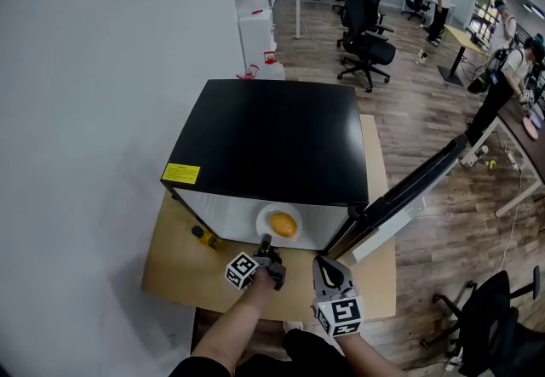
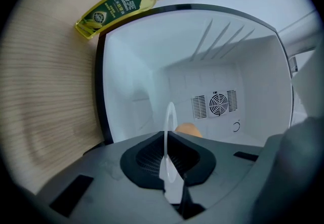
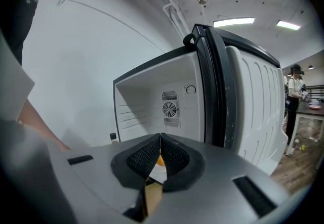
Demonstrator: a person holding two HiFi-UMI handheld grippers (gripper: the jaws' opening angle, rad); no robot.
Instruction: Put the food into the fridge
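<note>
A white plate [image 1: 263, 222] with an orange piece of food [image 1: 283, 224] on it sits in the mouth of the open black fridge [image 1: 272, 137]. My left gripper [image 1: 265, 241] is shut on the plate's near rim. In the left gripper view the plate [image 2: 170, 117] stands edge-on between the shut jaws of the left gripper [image 2: 167, 139], with the food [image 2: 188, 129] behind it and the white fridge interior [image 2: 238, 66] beyond. My right gripper [image 1: 321, 261] is shut and holds nothing, just right of the left one. In its own view the right gripper [image 3: 160, 139] points into the fridge [image 3: 152, 101].
The fridge door [image 1: 409, 192] hangs open to the right, and its inner side [image 3: 253, 101] fills the right gripper view. A yellow oil bottle [image 1: 204, 237] lies on the wooden table [image 1: 179, 269] left of the fridge; this bottle [image 2: 126, 3] also shows in the left gripper view. Office chairs and people are in the background.
</note>
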